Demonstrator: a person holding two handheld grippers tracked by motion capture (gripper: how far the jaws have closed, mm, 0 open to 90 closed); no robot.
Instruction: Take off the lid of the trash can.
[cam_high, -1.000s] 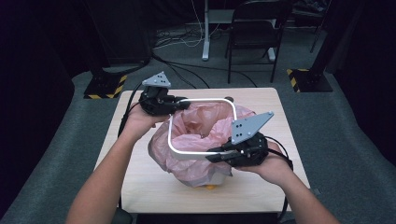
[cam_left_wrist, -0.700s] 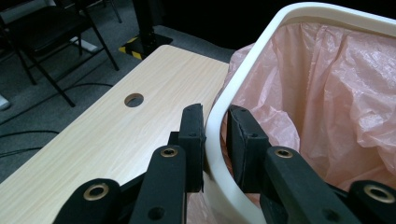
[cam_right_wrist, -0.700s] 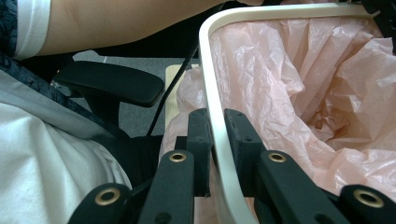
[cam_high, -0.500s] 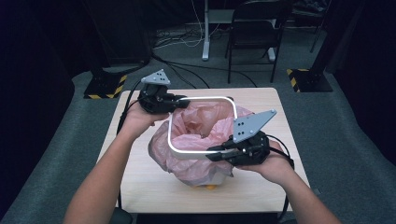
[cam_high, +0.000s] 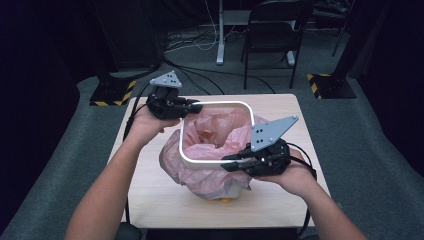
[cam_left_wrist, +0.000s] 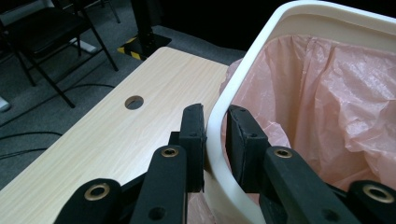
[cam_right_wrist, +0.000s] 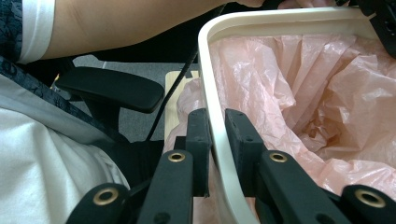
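Observation:
A white rounded-rectangle rim (cam_high: 215, 104) sits level at the mouth of a bin lined with a pink plastic bag (cam_high: 215, 132), whose loose plastic spills over the sides. My left gripper (cam_high: 197, 106) is shut on the rim's far-left corner, and my right gripper (cam_high: 227, 162) is shut on its near side. In the left gripper view the jaws (cam_left_wrist: 215, 116) clamp the rim wall (cam_left_wrist: 289, 14), with the bag (cam_left_wrist: 327, 70) inside. The right gripper view has the jaws (cam_right_wrist: 217, 119) pinching the rim (cam_right_wrist: 210, 60) beside the crumpled liner (cam_right_wrist: 303, 70).
The bin stands mid-table on a light wooden table (cam_high: 280, 110) with a cable hole (cam_left_wrist: 134, 101). A yellow bit of the bin base (cam_high: 225, 200) peeks out near the front. A black chair (cam_high: 275, 30) and cables lie beyond; a chair armrest (cam_right_wrist: 112, 91) is near the person.
The rim's near-left side has swung to the right, so the rim now sits squarer over the bag. Both hands have barely shifted and keep their hold.

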